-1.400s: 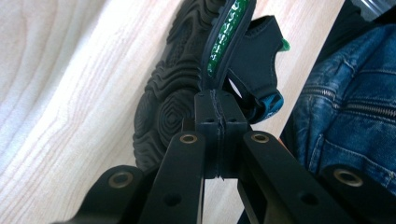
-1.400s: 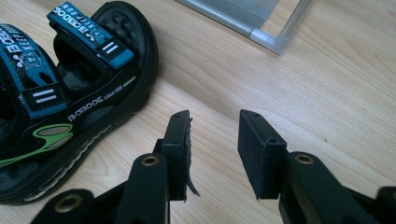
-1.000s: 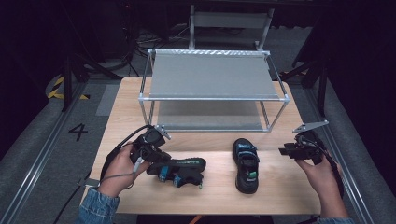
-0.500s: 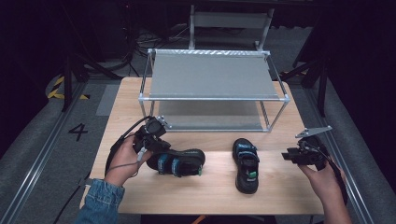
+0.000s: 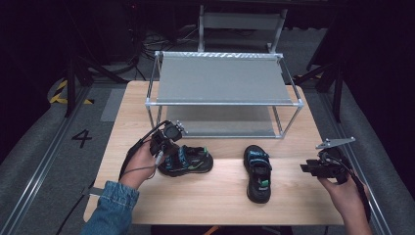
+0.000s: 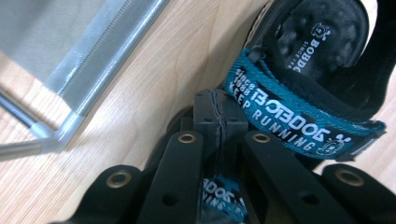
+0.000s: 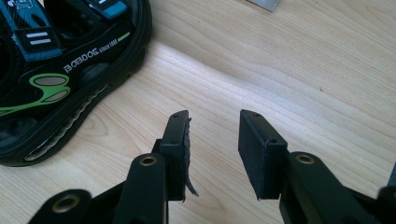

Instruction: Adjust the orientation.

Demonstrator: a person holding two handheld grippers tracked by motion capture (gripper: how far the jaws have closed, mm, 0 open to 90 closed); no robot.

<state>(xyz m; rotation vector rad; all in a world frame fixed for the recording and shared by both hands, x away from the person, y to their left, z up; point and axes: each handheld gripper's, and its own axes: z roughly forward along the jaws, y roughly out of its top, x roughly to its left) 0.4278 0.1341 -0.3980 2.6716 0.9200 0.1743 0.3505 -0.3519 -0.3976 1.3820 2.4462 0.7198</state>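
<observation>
A black sandal with teal straps and green marks (image 5: 192, 161) lies on its side on the wooden table (image 5: 205, 200), left of centre. My left gripper (image 5: 169, 147) is shut on its heel strap; in the left gripper view the closed jaws (image 6: 219, 112) pinch teal webbing, and the lettered strap (image 6: 289, 116) and footbed (image 6: 317, 42) lie just beyond. The matching sandal (image 5: 258, 172) stands upright at centre right. My right gripper (image 5: 306, 168) hovers open to its right, with bare wood between its jaws (image 7: 212, 135) and that sandal's toe (image 7: 60, 70) to the left.
A two-tier metal shelf rack (image 5: 222, 78) stands at the back of the table, its lower tier close behind the held sandal; its frame corner (image 6: 60, 135) shows in the left gripper view. Dark floor surrounds the table, and a chair (image 5: 240, 19) stands behind the rack.
My left hand has carried the sandal away from the front edge toward the rack and lowered it. The right hand has barely shifted.
</observation>
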